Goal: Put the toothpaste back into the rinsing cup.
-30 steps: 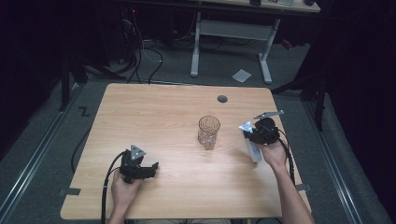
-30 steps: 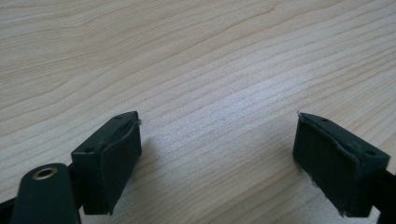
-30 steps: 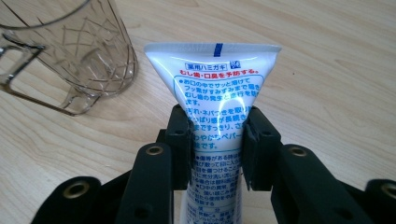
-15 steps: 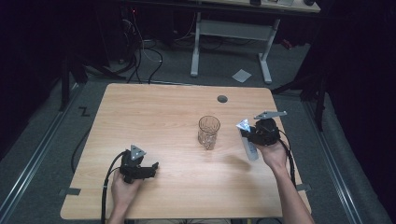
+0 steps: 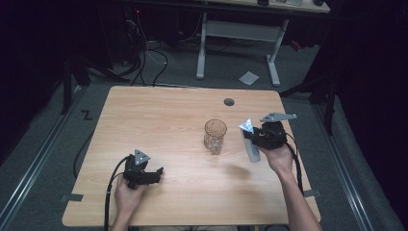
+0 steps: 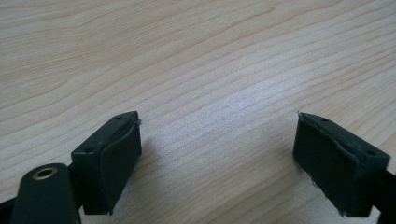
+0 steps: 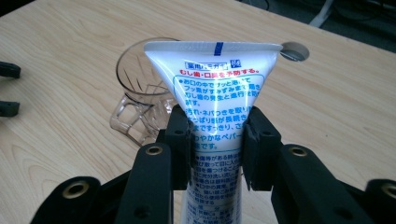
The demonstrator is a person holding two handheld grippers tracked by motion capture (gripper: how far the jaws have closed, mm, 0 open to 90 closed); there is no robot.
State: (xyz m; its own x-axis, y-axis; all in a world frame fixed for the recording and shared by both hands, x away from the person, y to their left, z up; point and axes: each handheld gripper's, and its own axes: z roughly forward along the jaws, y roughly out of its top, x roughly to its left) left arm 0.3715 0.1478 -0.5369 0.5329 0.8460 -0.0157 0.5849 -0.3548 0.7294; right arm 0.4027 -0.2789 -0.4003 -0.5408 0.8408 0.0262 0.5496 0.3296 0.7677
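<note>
The person's right hand [image 5: 281,156] comes in from the bottom of the high view, with the forearm slanting up and a little to the left; the hand is lifted off the desk [image 5: 159,115] and holds the right gripper [image 5: 252,139] near the right side; the grey plate on top of that gripper sticks out to the right. Its fingers [image 7: 180,140] are pressed tight on a white toothpaste tube [image 7: 212,88]; one finger sits on each side of the tube, about halfway along it. In the right gripper view the flat sealed end of the tube points up and away, with blue and red writing on it; in the high view the tube [image 5: 250,142] hangs clear of the desk, tilted, with its other end lower down and nearer the person.

A clear glass cup [image 5: 214,136] stands upright near the middle of the desk, just to the left of the tube and not touching it; in the right gripper view the cup [image 7: 140,98] sits behind the tube.

The person's left hand [image 5: 127,192] rests low at the front left of the desk, well apart from the cup; it holds the left gripper [image 5: 156,174], which points to the right; its fingers [image 6: 112,158] stand wide apart with bare wood between them, and they hold nothing.
</note>
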